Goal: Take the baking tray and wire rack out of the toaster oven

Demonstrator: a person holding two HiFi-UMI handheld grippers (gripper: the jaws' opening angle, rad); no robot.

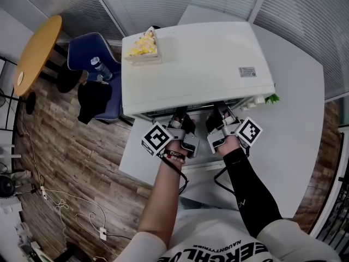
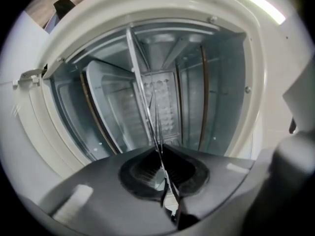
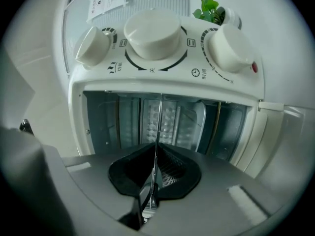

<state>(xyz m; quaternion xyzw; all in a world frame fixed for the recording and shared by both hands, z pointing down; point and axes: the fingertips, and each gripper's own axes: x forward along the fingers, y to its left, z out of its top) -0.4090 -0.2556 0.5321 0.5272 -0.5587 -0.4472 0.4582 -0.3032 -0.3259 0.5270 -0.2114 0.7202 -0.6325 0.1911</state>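
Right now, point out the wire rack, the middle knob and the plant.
wire rack (image 2: 146, 97), left gripper view, on its bright edge rod.
middle knob (image 3: 151, 33), right gripper view, centre of its cap.
plant (image 3: 209, 5), right gripper view, on its leaves.

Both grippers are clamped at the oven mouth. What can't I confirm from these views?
Head view: both grips and the cavity, hidden under the toaster oven top.
Right gripper view: right gripper clamps a thin metal edge, edge-on; rack or tray unclear.
Left gripper view: left gripper holds wire rack edge-on; baking tray not identifiable.
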